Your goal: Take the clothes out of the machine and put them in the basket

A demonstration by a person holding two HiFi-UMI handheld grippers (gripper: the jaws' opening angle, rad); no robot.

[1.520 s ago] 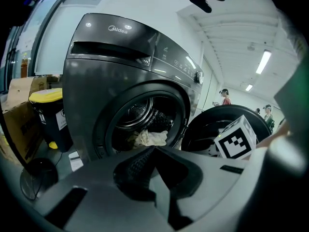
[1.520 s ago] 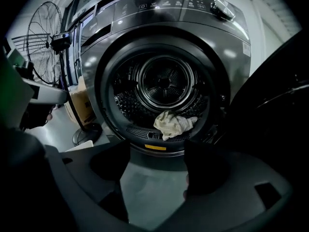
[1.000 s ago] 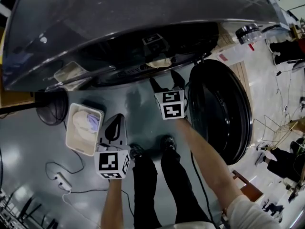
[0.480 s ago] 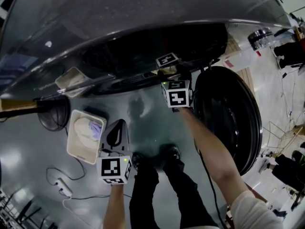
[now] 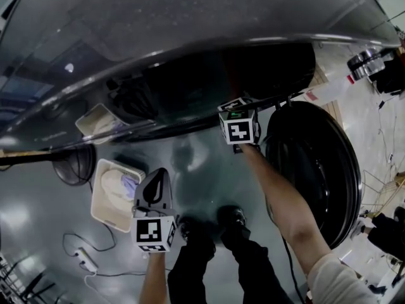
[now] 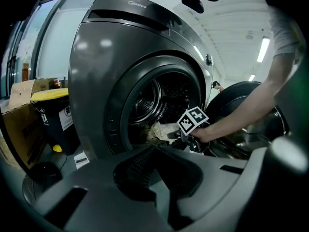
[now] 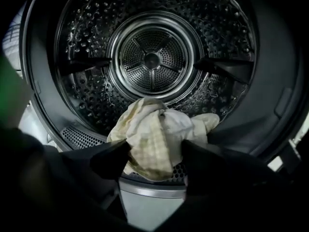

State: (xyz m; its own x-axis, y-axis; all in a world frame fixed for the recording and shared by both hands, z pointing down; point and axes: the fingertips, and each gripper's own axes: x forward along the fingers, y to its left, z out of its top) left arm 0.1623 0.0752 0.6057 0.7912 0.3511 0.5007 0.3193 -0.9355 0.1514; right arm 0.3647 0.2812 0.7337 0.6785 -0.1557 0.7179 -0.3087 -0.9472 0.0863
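Right gripper (image 7: 157,150) grips a pale cloth (image 7: 149,124) at the drum (image 7: 96,91) mouth. Left gripper (image 5: 157,176) hangs just right of the basket (image 5: 101,215), jaws together, empty.

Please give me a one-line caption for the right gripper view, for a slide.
Right gripper grips a pale checked cloth at the front lip of the washing machine drum.

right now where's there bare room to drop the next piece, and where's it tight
Bare floor lies between the washer and the shoes. The basket holds laundry at its far end; its near end looks freer. Tight: the drum mouth, where the right gripper clasps the cloth.
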